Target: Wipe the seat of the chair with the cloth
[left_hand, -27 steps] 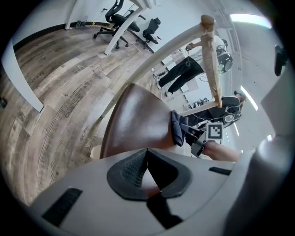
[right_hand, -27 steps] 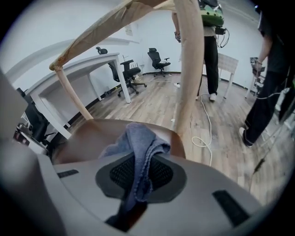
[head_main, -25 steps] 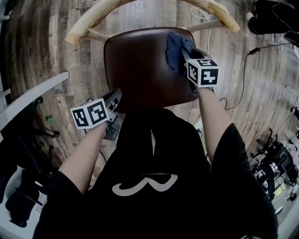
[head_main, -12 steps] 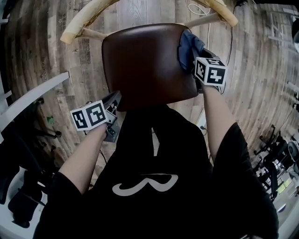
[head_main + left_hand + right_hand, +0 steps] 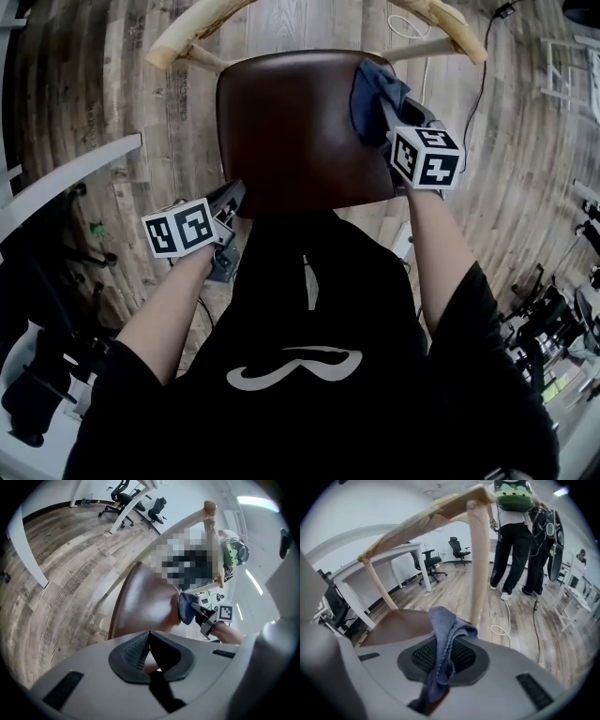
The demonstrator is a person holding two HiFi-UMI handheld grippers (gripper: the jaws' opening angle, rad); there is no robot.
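1. Right gripper (image 5: 386,111) – jaws clamped on the blue cloth (image 5: 370,92). The right gripper view (image 5: 440,667) shows a fold of the cloth (image 5: 445,634) pinched between the ribbed pads, with the rest standing up past the jaw tips.
2. Cloth, position – at the right rear part of the brown seat (image 5: 291,131), close to the seat's right edge. The head view shows it lying against the seat surface. The left gripper view shows the same cloth (image 5: 186,609) from the side, bunched at the tips of the right gripper (image 5: 206,620).
3. Left gripper (image 5: 232,195) – at the seat's front-left corner. Its own view (image 5: 150,653) shows the jaw tips meeting with nothing held; a small gap lower down shows only brown seat (image 5: 140,606). Whether the tips touch the seat cannot be told.
4. Chair frame – a pale curved wooden back rail (image 5: 197,28) arcs behind the seat. The right gripper view alone shows an upright post (image 5: 478,564) just behind the cloth, joining that rail (image 5: 422,520).
5. Operator – black shirt (image 5: 309,356) with bare forearms, seen only from the head.
6. Surroundings – wood-plank floor (image 5: 141,94) and a white desk (image 5: 66,187) to the left. The right gripper view adds black office chairs (image 5: 459,548), standing people (image 5: 513,536) and a white cable (image 5: 504,620) on the floor.
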